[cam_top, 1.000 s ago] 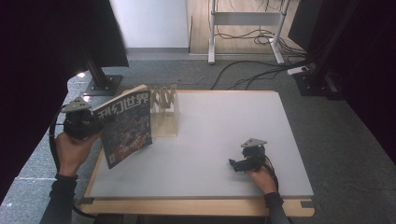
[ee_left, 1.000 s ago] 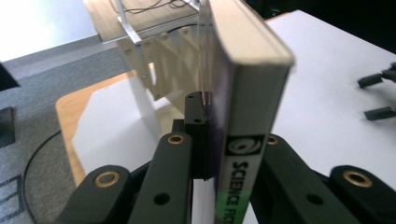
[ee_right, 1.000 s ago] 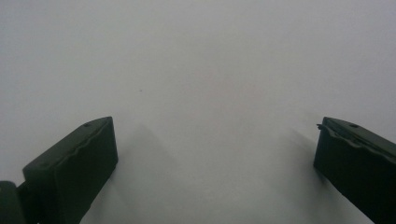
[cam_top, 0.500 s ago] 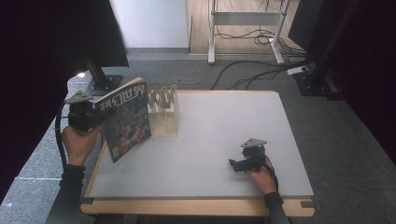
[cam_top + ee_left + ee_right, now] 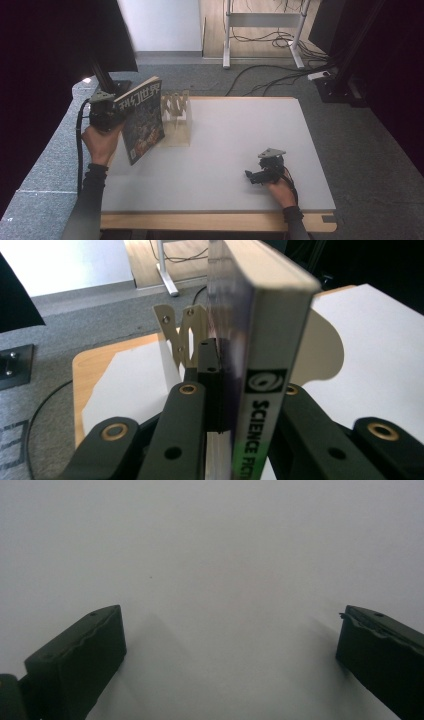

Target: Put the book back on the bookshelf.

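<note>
The left gripper [image 5: 116,114] is clenched on a magazine [image 5: 143,120], holding it upright above the left edge of the worktop [image 5: 240,150], with the cover turned toward the person's side and the top edge tilted away. In the left gripper view the black jaws press on both faces of the magazine [image 5: 260,365] near its spine, which carries a round logo and the word "SCIENCE" running along it. Just beside the magazine, on its right in the high view, stands a wooden rack [image 5: 176,117] with upright slats at the far left part of the worktop; the magazine's edge sits close to the rack, and whether the two touch cannot be told. In the left gripper view the rack [image 5: 180,332] rises behind the jaws, left of the magazine. Well apart from the rack, toward the near right part of the worktop, the right gripper [image 5: 255,176] lies low on the bare surface in the person's right hand [image 5: 280,192], its jaws released and standing wide with nothing between them, as the right gripper view shows over the plain white surface
</note>
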The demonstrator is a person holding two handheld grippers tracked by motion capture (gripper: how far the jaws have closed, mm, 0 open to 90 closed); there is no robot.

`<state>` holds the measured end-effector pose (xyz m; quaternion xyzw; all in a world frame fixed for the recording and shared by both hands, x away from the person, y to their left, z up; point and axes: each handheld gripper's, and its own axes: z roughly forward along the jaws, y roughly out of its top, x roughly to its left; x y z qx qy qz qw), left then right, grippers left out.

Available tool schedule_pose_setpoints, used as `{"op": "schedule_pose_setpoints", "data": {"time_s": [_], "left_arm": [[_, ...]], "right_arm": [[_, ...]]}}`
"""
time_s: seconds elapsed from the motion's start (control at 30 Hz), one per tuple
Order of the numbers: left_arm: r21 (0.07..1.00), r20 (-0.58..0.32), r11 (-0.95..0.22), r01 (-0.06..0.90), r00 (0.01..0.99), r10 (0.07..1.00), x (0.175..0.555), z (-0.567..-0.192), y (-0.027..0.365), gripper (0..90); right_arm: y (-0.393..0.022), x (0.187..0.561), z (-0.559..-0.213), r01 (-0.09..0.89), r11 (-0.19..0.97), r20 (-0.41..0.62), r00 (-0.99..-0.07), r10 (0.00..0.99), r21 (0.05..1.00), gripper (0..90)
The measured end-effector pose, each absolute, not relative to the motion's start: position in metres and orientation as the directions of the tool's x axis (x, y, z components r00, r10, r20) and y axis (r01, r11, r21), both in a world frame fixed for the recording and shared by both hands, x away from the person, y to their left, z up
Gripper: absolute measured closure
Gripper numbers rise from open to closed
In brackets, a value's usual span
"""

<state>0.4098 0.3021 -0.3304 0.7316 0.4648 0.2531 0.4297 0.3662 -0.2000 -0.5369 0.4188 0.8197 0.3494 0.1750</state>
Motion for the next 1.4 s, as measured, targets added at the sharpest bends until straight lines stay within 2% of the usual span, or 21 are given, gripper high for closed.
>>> {"op": "schedule_pose_setpoints", "data": {"time_s": [0.23,0.5,0.6,0.83,1.17,1.33,1.4], "left_arm": [[0.897,-0.023,-0.169,0.408,0.426,0.905,0.421,-0.342,0.296,82.5],[0.785,-0.034,-0.265,0.56,0.467,0.884,0.423,-0.335,0.305,79.3],[0.759,-0.058,-0.263,0.596,0.464,0.884,0.423,-0.331,0.31,79.8],[0.826,-0.094,-0.17,0.538,0.429,0.898,0.424,-0.334,0.316,82.7],[0.863,-0.05,-0.175,0.474,0.425,0.904,0.433,-0.347,0.303,82.3],[0.853,-0.029,-0.195,0.483,0.419,0.908,0.431,-0.349,0.308,79.6],[0.853,-0.039,-0.189,0.487,0.42,0.907,0.431,-0.35,0.31,73.9]], "right_arm": [[-0.2,0.366,-0.537,0.562,0.405,0.005,-0.589,0.808,0.721,0.0],[-0.2,0.366,-0.537,0.563,0.406,0.005,-0.589,0.808,0.72,0.0],[-0.2,0.366,-0.537,0.563,0.406,0.005,-0.589,0.808,0.72,0.0],[-0.2,0.366,-0.537,0.563,0.406,0.005,-0.589,0.808,0.72,0.0],[-0.2,0.366,-0.537,0.561,0.406,0.003,-0.589,0.808,0.722,0.0],[-0.2,0.366,-0.537,0.561,0.405,0.003,-0.588,0.809,0.722,0.0],[-0.2,0.366,-0.537,0.561,0.406,0.003,-0.589,0.808,0.722,0.0]]}}
